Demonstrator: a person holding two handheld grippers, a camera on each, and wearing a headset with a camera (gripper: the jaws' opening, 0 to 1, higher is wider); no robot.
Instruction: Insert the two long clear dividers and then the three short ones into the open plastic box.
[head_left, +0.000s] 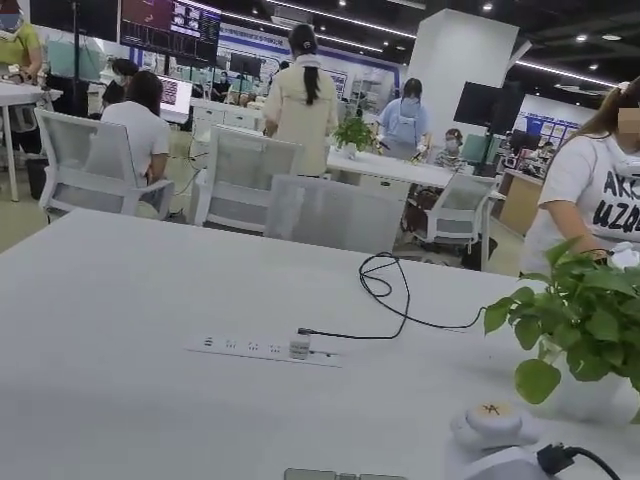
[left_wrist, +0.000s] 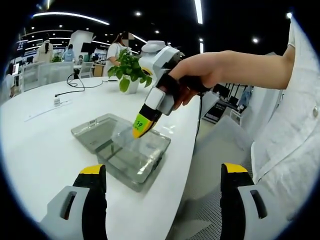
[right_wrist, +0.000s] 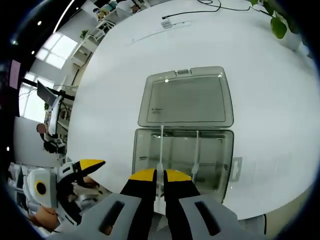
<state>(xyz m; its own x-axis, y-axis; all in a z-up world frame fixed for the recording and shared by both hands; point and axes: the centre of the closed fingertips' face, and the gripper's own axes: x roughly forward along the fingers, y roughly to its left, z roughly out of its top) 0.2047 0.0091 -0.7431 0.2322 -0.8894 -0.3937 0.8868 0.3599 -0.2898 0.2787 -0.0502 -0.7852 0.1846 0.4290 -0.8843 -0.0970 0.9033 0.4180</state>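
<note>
The open clear plastic box lies near the table's front edge, its lid folded flat behind it. My right gripper is shut on a thin clear divider that stands on edge in the tray's left half. A second clear divider stands upright beside it to the right, free of the gripper. In the left gripper view, the right gripper points down into the box. My left gripper is open and holds nothing, off the table's edge in front of the box.
A potted plant stands at the table's right, with a black cable and an inset power strip mid-table. A small white device lies near the plant. Chairs and people are beyond the far edge.
</note>
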